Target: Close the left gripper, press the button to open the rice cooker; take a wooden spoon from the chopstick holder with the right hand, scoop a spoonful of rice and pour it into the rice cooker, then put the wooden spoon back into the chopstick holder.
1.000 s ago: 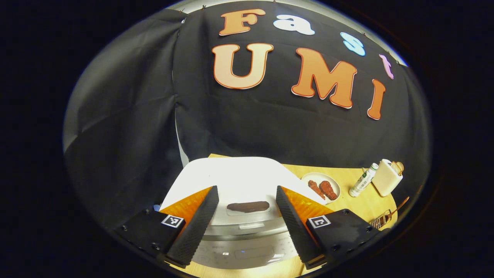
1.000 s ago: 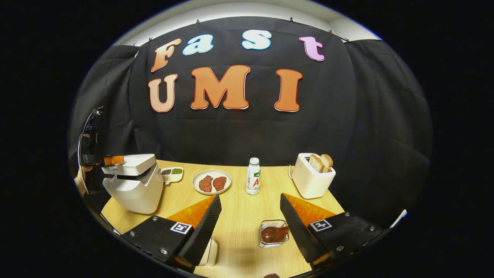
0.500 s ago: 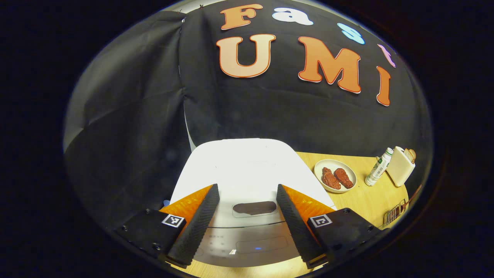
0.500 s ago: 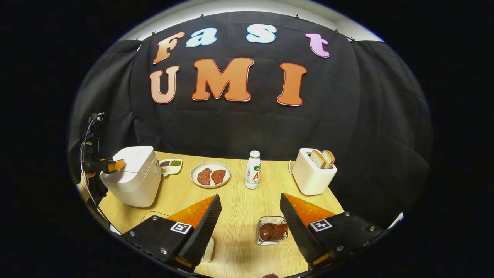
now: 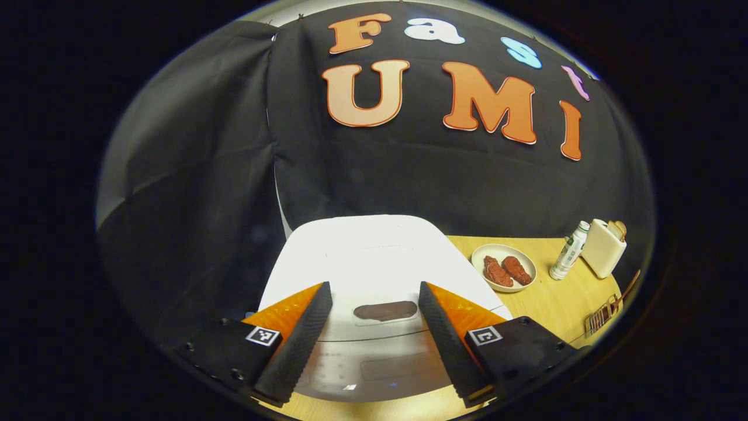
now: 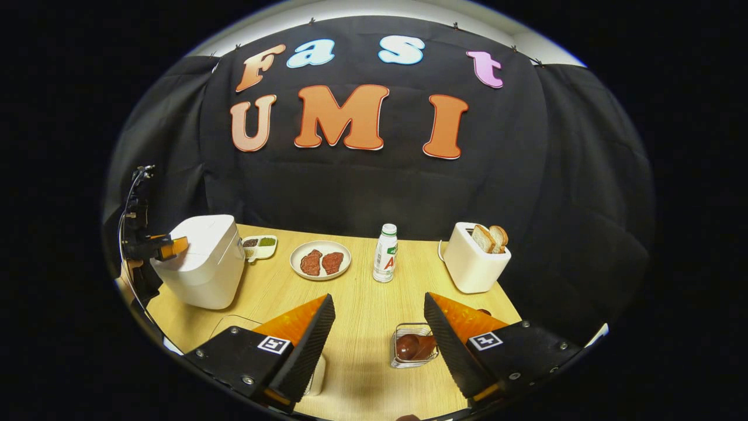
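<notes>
Left gripper view: left gripper (image 5: pixel 374 342) above front of rice cooker (image 5: pixel 374 257), jaws wide apart, holding nothing. Lid down; dark button (image 5: pixel 385 310) between fingers. Plate (image 5: pixel 503 267), bottle (image 5: pixel 571 250), toaster (image 5: pixel 603 248) to right on surface (image 5: pixel 555 298).

Right gripper view: right gripper (image 6: pixel 380 348) over surface, jaws wide apart, empty. Wooden spoon (image 6: pixel 412 346) lies in chopstick holder (image 6: pixel 414 345), just beside right finger. Rice cooker far left, lid closed.
</notes>
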Action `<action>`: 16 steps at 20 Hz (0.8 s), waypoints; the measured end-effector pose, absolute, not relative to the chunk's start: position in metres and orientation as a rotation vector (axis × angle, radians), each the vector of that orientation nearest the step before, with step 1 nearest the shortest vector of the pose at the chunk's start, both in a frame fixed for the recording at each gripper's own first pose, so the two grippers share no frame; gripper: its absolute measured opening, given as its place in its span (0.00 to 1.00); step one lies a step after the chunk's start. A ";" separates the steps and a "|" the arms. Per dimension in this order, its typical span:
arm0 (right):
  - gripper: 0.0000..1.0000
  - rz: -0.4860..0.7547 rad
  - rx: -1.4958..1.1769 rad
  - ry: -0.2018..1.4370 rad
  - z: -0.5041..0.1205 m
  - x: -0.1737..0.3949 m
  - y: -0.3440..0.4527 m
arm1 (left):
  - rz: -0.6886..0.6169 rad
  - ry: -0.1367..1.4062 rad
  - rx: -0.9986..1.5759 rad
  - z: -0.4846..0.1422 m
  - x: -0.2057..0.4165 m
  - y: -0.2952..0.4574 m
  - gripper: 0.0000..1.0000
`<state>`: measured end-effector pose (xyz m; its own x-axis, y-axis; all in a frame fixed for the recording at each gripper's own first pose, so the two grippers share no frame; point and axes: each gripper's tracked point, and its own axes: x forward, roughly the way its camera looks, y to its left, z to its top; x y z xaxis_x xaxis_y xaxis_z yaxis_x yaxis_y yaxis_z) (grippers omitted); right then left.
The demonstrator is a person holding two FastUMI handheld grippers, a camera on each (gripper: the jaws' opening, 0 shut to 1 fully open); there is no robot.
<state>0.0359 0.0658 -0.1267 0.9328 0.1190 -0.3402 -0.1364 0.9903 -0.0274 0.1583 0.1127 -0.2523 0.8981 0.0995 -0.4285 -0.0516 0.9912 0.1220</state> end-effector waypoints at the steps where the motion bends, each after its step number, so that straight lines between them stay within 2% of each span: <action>1: 0.95 0.128 -0.039 0.337 -0.122 0.035 0.065 | 0.080 0.451 0.079 -0.248 0.155 0.113 1.00; 5: 0.95 0.109 -0.039 0.283 -0.098 0.033 0.057 | 0.061 0.370 -0.034 -0.197 0.142 0.102 1.00; 9: 0.95 0.083 -0.031 0.225 -0.066 0.028 0.047 | 0.065 0.238 0.025 -0.119 0.113 0.104 1.00; 16: 0.95 0.065 -0.015 0.084 0.001 0.010 0.034 | -0.007 0.014 0.076 0.024 0.050 0.091 1.00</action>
<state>0.0100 0.0345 0.0008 0.9944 0.0638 -0.0845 -0.0651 0.9978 -0.0122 0.0499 0.0906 0.0242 0.9999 -0.0062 -0.0139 0.0072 0.9971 0.0755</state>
